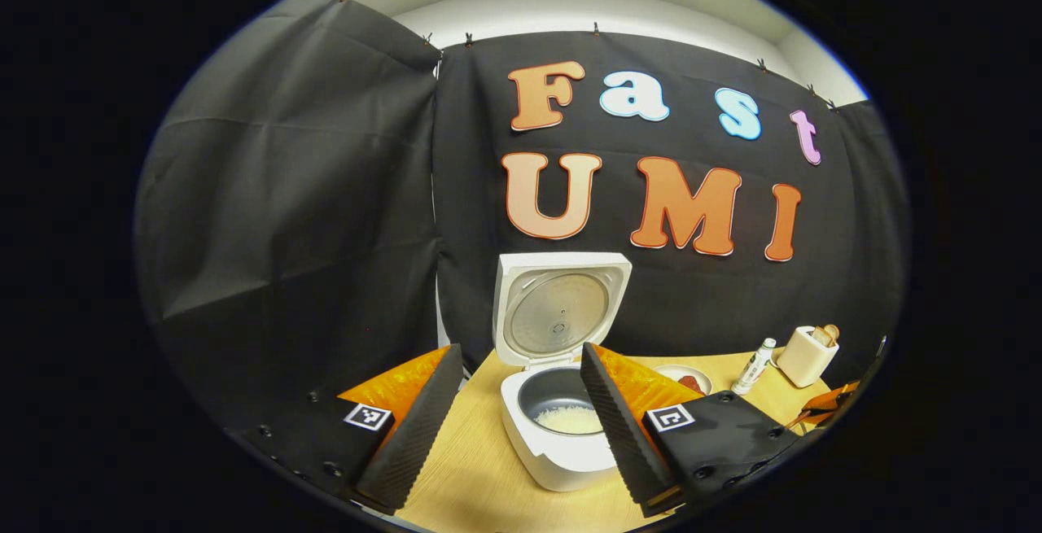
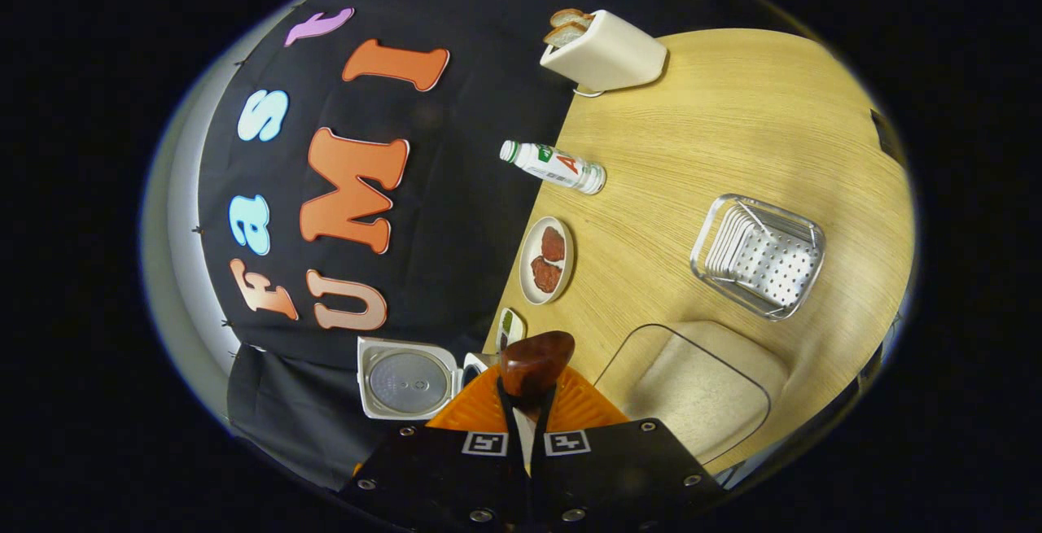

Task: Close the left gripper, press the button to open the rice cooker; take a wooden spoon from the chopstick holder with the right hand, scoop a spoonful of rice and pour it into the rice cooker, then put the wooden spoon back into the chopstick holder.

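The white rice cooker (image 1: 562,443) stands on the wooden table with its lid (image 1: 560,305) swung up, and white rice (image 1: 570,419) lies in its grey pot. My left gripper (image 1: 519,350) is open in front of it, one finger on each side of the cooker, holding nothing. In the right gripper view, which is rolled sideways, my right gripper (image 2: 527,403) is shut on a dark wooden spoon (image 2: 536,362). Its bowl juts out past the fingertips beside the cooker's raised lid (image 2: 407,378). A clear box of rice (image 2: 700,391) lies just to the right. The perforated metal chopstick holder (image 2: 757,256) stands farther off.
A cream toaster with bread (image 2: 606,49), a small white bottle (image 2: 553,167), a plate with red pieces (image 2: 547,260) and a small dish (image 2: 510,325) line the table's back edge by the black cloth. The toaster (image 1: 806,354) and bottle (image 1: 753,366) stand right of the cooker.
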Demonstrator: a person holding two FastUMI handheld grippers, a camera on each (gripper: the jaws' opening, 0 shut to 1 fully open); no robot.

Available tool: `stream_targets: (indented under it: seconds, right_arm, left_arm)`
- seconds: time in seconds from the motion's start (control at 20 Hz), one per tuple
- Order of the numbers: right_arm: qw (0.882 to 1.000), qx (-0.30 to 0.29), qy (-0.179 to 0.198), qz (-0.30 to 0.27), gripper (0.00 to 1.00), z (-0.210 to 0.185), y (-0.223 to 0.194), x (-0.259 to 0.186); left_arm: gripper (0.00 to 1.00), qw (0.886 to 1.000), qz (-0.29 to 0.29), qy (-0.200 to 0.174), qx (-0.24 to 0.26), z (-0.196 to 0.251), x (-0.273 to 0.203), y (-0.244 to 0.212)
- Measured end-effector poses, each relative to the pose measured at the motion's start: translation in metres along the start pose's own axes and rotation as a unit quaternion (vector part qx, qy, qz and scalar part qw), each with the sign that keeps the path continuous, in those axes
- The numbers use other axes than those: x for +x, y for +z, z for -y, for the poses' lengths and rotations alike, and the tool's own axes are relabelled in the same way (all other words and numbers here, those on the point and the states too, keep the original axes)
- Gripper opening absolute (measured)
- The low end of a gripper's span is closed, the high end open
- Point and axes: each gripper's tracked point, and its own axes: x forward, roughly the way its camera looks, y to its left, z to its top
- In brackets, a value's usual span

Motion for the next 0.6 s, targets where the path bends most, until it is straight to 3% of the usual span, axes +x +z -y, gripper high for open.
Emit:
stream_targets:
  seconds: [0.6]
  right_arm:
    - [0.997,0.003,0.058,-0.05,0.02,-0.107,-0.014,0.04]
  left_arm:
    - [1.0,1.0,-0.007,0.0,0.007,-0.002,0.009,-0.003]
